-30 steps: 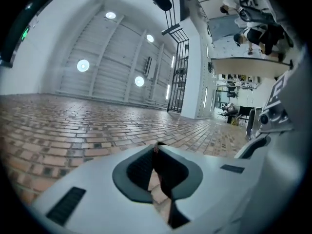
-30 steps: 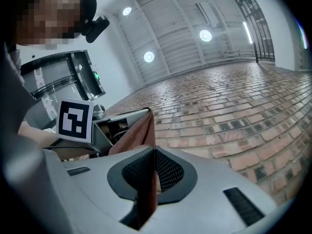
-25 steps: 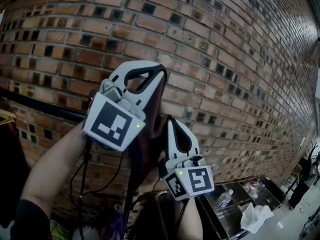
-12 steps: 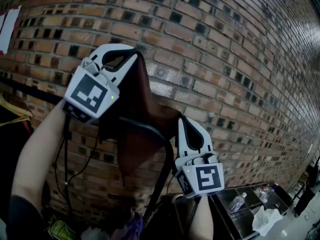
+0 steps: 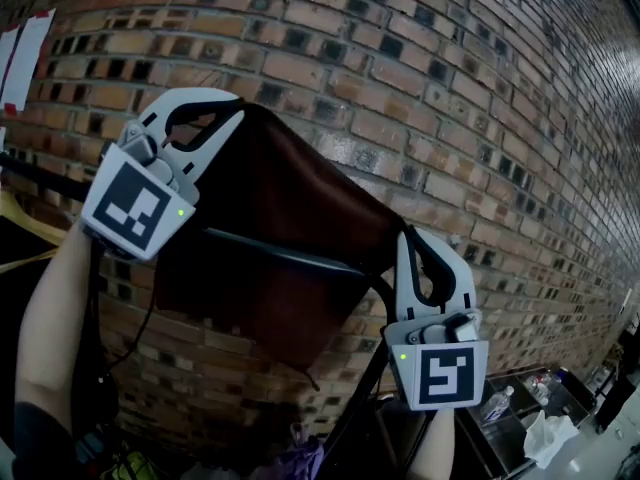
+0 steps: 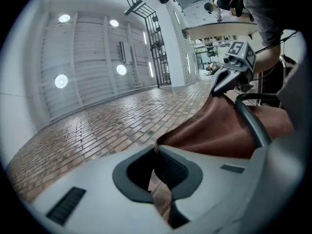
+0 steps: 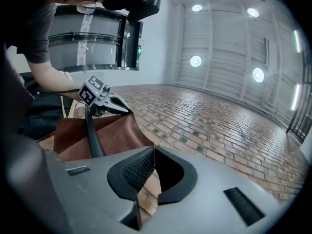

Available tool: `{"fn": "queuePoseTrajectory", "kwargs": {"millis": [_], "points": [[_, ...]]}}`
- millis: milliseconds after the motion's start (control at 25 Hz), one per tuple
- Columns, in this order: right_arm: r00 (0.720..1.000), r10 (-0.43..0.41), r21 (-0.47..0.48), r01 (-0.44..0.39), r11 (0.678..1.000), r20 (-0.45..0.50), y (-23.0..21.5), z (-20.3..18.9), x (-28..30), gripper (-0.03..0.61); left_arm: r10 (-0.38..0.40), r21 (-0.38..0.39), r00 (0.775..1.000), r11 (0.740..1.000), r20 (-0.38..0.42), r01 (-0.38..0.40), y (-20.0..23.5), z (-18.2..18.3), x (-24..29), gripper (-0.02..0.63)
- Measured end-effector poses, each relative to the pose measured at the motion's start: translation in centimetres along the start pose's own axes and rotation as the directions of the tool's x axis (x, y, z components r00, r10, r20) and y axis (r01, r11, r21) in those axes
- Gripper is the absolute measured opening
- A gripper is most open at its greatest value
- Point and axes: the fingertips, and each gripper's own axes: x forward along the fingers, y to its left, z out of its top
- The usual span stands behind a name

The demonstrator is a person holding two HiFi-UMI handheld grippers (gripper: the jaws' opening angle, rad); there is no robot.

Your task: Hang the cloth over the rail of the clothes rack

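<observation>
A brown cloth (image 5: 270, 203) is stretched between my two grippers, high up against the brick wall. My left gripper (image 5: 237, 112) is shut on its upper left corner. My right gripper (image 5: 405, 232) is shut on the opposite corner, lower and to the right. The black rail (image 5: 285, 255) of the clothes rack crosses in front of the cloth, and the cloth's lower edge hangs below it. In the left gripper view the pinched corner sits in my left gripper (image 6: 156, 148), with the cloth (image 6: 219, 130) and rail (image 6: 249, 122) beyond. The right gripper view shows my right gripper (image 7: 153, 148), the cloth (image 7: 114, 133) and the rail (image 7: 92, 138).
A brick wall (image 5: 480, 98) fills the background. A dark garment on a wooden hanger (image 5: 25, 233) hangs at the left. White paper (image 5: 22, 56) is stuck on the wall. The rack's post (image 5: 350, 408) bends down at centre. A bin with bottles (image 5: 520, 418) stands at the lower right.
The grippers have drawn apart, the left one going left and the right one going right and down. The cloth, bunched a second ago, is now spread wide along the rail.
</observation>
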Motion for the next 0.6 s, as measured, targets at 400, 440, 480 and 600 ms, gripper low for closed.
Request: {"fn": "queuePoseTrajectory", "kwargs": {"millis": [400,440,480,600], "points": [[1.0,-0.012,-0.101,0.014,0.995,0.021,5.5,4.7,2.7,0.009,0.018,0.367,0.995,0.93,-0.099,0.02,3.6,-2.5,-5.5,0.021],[1.0,-0.023,-0.083,0.024,0.996,0.018,5.6,4.8,2.6,0.009,-0.005,0.366,0.993,0.93,-0.115,0.047,3.5,-2.3,-6.4,0.021],[0.999,-0.034,-0.066,0.035,0.997,0.014,5.7,4.9,2.5,0.009,-0.028,0.347,0.991,0.935,-0.131,0.072,3.4,-2.1,-7.5,0.021],[0.999,-0.049,-0.022,0.049,0.999,0.01,5.8,4.8,1.9,0.009,-0.095,0.207,0.983,0.97,-0.154,0.126,2.6,-1.7,-10.7,0.021]]}}
